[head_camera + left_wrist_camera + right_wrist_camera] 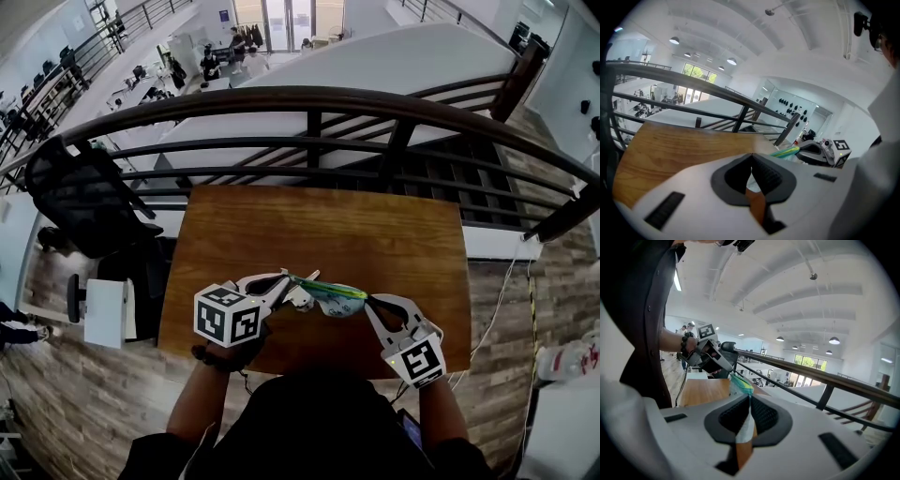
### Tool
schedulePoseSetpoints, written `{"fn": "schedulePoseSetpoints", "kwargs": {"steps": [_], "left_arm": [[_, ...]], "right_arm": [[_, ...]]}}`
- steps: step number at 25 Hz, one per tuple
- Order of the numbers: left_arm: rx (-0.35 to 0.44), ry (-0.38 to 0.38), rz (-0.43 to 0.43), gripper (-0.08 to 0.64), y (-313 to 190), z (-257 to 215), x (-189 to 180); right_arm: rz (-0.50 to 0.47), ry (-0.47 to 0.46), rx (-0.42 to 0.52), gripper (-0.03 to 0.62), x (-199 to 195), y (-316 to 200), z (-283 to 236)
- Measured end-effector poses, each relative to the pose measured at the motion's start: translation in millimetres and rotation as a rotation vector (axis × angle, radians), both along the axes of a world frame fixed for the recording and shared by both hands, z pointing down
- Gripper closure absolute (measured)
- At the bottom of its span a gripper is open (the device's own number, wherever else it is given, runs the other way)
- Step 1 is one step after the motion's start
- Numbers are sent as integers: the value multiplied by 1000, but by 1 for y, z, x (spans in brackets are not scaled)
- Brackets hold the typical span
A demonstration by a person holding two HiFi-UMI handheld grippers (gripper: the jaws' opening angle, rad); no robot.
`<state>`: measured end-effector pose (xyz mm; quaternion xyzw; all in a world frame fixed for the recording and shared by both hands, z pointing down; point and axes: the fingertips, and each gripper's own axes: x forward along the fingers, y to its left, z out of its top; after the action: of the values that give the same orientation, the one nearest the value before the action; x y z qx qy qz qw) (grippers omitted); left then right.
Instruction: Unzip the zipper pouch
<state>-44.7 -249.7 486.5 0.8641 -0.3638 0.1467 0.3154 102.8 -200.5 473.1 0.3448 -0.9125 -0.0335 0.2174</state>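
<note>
While right tool (372, 301) clamps pouch (330, 293) end, left tool (296, 286) closed at other end, perhaps gripping it.

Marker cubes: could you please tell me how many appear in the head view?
2. One marker cube on the left gripper, lower left; the other on the right gripper, lower right. None seems hidden.

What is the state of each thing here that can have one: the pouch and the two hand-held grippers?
pouch: held at both ends over the table; whether the zipper is open or closed, I cannot tell.
left hand-held gripper: shut on one end of the pouch.
right hand-held gripper: shut on the other end of the pouch.
</note>
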Motion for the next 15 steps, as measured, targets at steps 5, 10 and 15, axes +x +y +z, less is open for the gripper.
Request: {"fn": "schedulePoseSetpoints", "kwargs": {"steps": [5, 10, 15], "left_arm": [[-6, -2, -2, 546, -1, 3, -1], [-13, -21, -18, 546, -2, 6, -7], [-24, -4, -29, 546, -1, 10, -9]], "right_arm": [[-3, 10, 2, 583, -1, -1, 2], [12, 11, -4, 588, 5, -1, 1], [20, 16, -13, 591, 5, 0, 5]]}}
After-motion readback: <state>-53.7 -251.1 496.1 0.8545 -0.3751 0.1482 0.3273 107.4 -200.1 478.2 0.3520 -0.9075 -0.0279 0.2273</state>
